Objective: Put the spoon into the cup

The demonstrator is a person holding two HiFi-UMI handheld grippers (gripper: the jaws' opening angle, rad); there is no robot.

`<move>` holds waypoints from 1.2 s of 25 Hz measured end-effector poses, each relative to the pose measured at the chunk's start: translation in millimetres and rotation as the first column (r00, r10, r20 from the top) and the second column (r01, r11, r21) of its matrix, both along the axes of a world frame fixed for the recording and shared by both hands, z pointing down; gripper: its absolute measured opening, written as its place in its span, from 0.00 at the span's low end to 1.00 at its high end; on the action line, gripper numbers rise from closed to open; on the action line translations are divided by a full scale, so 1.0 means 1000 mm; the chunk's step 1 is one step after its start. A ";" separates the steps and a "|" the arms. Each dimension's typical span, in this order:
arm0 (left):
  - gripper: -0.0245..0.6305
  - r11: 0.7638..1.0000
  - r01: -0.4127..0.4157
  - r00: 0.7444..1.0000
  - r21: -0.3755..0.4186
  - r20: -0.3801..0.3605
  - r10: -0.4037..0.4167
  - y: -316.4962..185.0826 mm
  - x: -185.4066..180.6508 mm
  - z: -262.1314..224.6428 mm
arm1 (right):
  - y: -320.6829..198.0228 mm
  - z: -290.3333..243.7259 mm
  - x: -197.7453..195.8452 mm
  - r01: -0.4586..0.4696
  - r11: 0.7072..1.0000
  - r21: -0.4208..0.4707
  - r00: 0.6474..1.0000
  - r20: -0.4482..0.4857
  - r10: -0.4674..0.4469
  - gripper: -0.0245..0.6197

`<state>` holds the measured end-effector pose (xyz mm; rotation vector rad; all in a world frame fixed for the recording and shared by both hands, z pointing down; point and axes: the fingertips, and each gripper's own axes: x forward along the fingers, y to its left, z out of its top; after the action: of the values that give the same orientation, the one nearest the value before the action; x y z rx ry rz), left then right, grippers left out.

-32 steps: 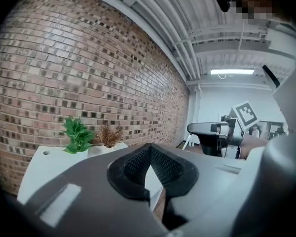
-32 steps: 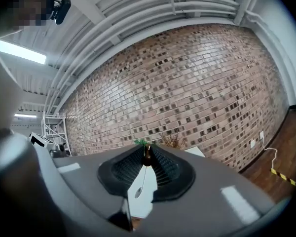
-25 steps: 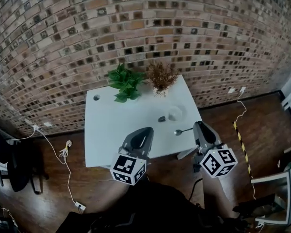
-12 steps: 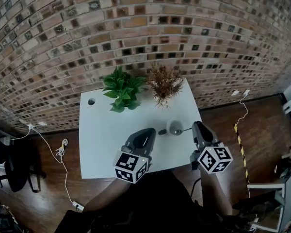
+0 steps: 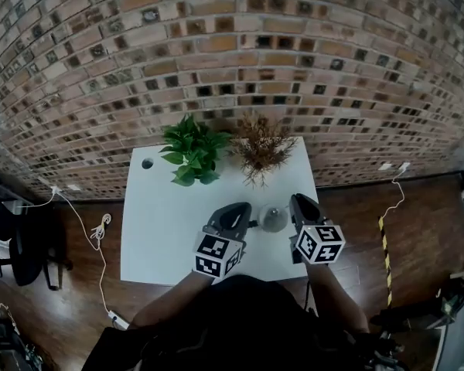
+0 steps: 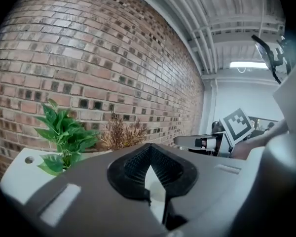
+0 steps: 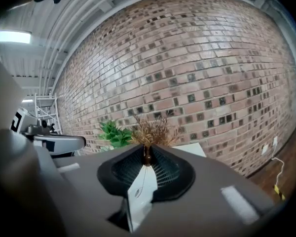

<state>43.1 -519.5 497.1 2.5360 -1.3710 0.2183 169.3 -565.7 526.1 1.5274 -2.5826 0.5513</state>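
Two handheld grippers, nearest items, are held over the near edge of the white table (image 5: 162, 230), one either side of the cup, probably so that one can steady it while the other fetches.

1. Left gripper (image 5: 236, 213): jaws together at the tips with nothing between them. It points across the tabletop, just left of the cup.
2. Right gripper (image 5: 301, 205): jaws a narrow slit apart, clamped on nothing; bare tabletop shows through the gap. It sits just right of the cup, over the spot where the spoon would lie.
3. Spoon (image 7: 137, 190): not yet in the cup. The head view does not show it, and the right gripper likely covers it. In the right gripper view a faint thin line ending in a small oval lies on the table within the jaw gap; this is probably the spoon, though I cannot be sure.
4. Cup (image 5: 274, 219): pale, upright, standing on the table between the two grippers.
5. Small dark item (image 5: 254, 224): just left of the cup, too small to identify.
6. Green leafy plant (image 5: 192, 151) and dried brown plant (image 5: 259, 147): side by side at the far edge, clear of the working area.
7. Brick wall (image 5: 232, 52): directly behind the table.
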 end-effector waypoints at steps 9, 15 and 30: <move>0.03 0.993 0.000 0.999 -0.120 0.049 0.006 -0.008 0.022 0.048 | -0.012 0.082 -0.012 0.059 0.993 -0.099 0.996 -0.061 -0.065 0.12; 0.03 0.990 -0.001 0.997 -0.142 0.073 0.012 -0.019 0.026 0.064 | -0.011 0.104 -0.018 0.100 0.987 -0.122 0.990 -0.084 -0.111 0.12; 0.03 0.980 -0.013 0.996 -0.197 0.079 0.029 -0.022 0.033 0.079 | -0.009 0.135 0.006 0.011 0.976 -0.217 0.994 -0.101 -0.034 0.14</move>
<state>75.8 -541.1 575.9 2.4029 -1.2819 0.4429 175.3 -574.7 661.1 1.4148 -2.3707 0.7038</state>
